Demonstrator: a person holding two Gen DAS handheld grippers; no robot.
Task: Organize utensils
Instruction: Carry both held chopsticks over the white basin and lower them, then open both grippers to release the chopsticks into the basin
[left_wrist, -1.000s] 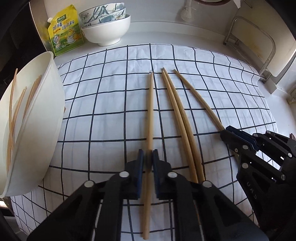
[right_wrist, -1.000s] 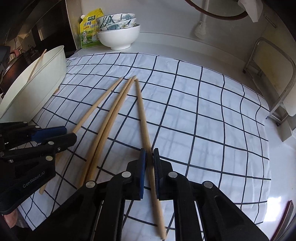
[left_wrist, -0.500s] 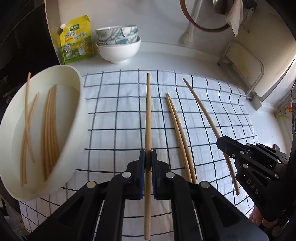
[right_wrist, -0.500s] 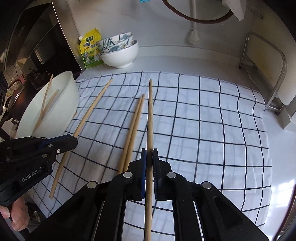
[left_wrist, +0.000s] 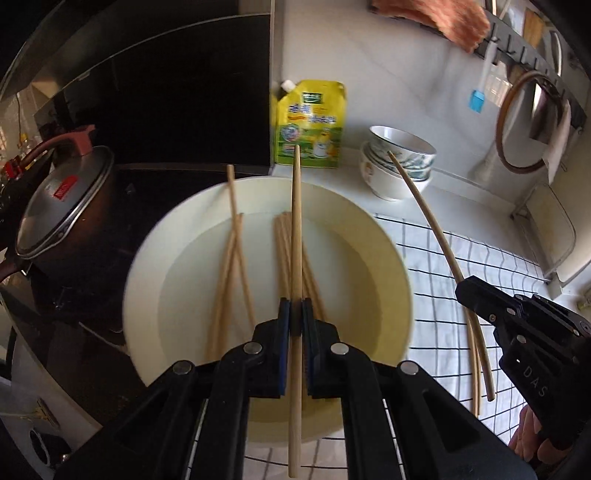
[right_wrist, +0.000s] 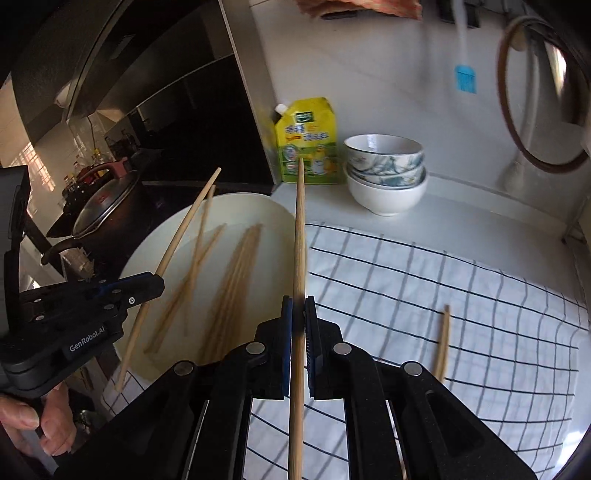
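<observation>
My left gripper (left_wrist: 295, 317) is shut on a wooden chopstick (left_wrist: 295, 229) and holds it in the air over the white basin (left_wrist: 391, 266), which holds several chopsticks (left_wrist: 229, 273) in water. My right gripper (right_wrist: 298, 314) is shut on another chopstick (right_wrist: 300, 236), held above the basin's right rim (right_wrist: 280, 214). In the left wrist view the right gripper (left_wrist: 476, 295) shows at the right with its chopstick (left_wrist: 424, 214). In the right wrist view the left gripper (right_wrist: 147, 286) shows at the left. Two chopsticks (right_wrist: 441, 343) lie on the checked cloth (right_wrist: 424, 280).
A yellow pouch (left_wrist: 310, 125) and stacked bowls (left_wrist: 399, 162) stand at the back against the wall. A lidded pot (left_wrist: 62, 199) sits on the dark stove to the left of the basin. A metal rack (left_wrist: 554, 229) is at the right.
Both grippers have lifted their chopsticks off the cloth and swung left, from over the cloth to over the basin. Two chopsticks stay on the cloth.
</observation>
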